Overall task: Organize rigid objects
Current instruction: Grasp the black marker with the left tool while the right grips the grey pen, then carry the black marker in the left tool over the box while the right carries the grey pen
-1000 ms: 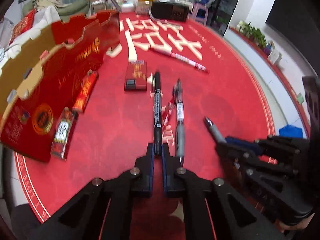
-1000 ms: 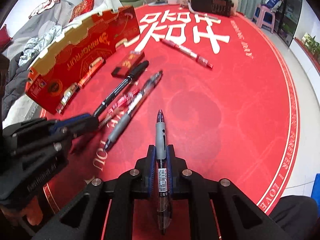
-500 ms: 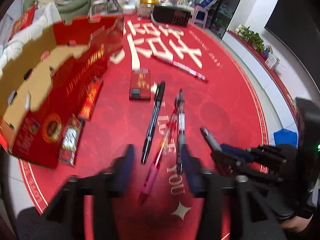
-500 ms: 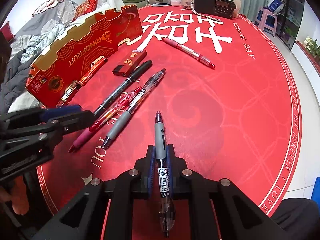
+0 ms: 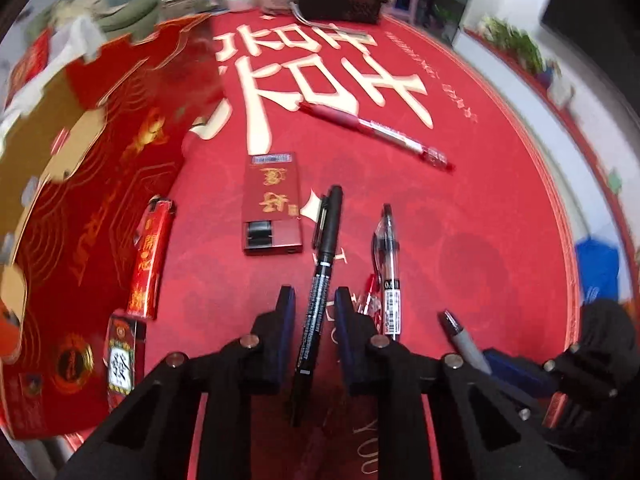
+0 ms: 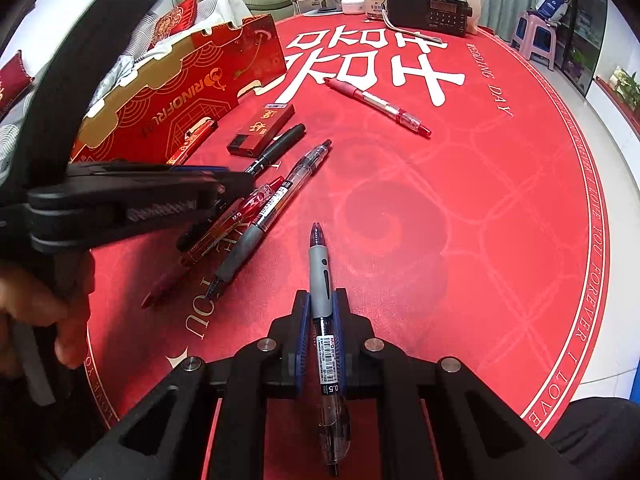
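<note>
Since half a second ago the left hand-held gripper [image 5: 315, 300] has come forward and now straddles the black marker [image 5: 320, 276], jaws apart with a gap on each side, nothing gripped. Right hand-held gripper [image 6: 321, 300] unchanged: clamped on the grey-grip gel pen [image 6: 323, 300], pen tip pointing away at centre frame, above the surface.

Red round surface [image 6: 460, 208] fills both views. Red gift box [image 6: 180, 92] stands in the upper left of the right view and the left edge of the left view, blurred there. Black radio [image 6: 428, 12] at the top centre. Red cigarette-style box [image 5: 273, 200] lies just left of the marker cap. Two red lighters [image 5: 150, 256] lie against the gift box at lower left. Red pen [image 6: 376, 102] sits alone in the upper middle, well apart. Clear black gel pen [image 5: 388, 264] lies just right of the marker, with a red gel pen [image 6: 240, 216] squeezed between them, crowding the left gripper's right finger.
</note>
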